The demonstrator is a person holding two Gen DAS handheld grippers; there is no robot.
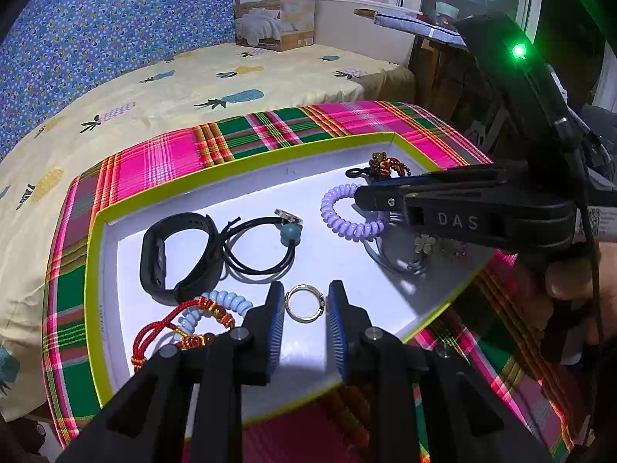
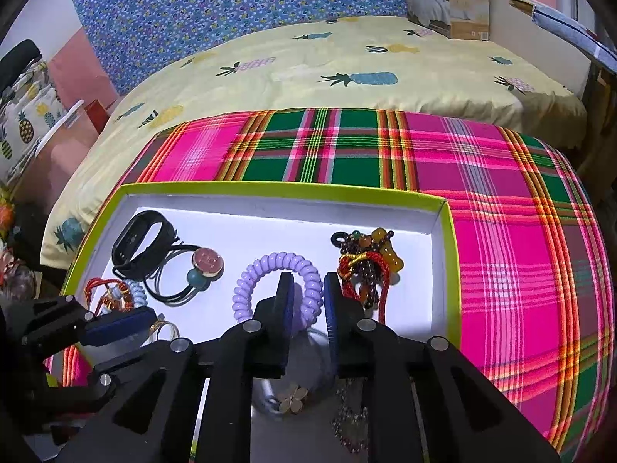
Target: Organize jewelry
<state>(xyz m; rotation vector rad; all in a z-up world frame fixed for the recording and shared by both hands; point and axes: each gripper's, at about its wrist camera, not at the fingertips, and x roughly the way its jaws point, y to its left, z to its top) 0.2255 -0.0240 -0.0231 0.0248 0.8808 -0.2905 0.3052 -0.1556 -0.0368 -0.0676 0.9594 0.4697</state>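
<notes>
A white tray with a lime rim (image 1: 246, 146) (image 2: 270, 187) holds the jewelry. My left gripper (image 1: 304, 303) is open, its fingers either side of a metal ring (image 1: 304, 303), which also shows in the right wrist view (image 2: 166, 330). My right gripper (image 2: 308, 289) is open over the edge of a purple coil bracelet (image 2: 279, 260) (image 1: 347, 212). A black smart band (image 1: 177, 254) (image 2: 140, 243), a black cord with teal bead (image 1: 266, 247) (image 2: 193, 277), a red cord bracelet with a blue coil (image 1: 200, 320) and a dark bead bracelet (image 2: 366, 266) lie in the tray.
The tray sits on a pink and green plaid cloth (image 2: 501, 231). A gold flower charm (image 2: 294, 399) and a beaded chain (image 2: 351, 424) lie under my right gripper. Behind is a bed with a pineapple sheet (image 1: 231, 77) and a quilt box (image 1: 275, 7).
</notes>
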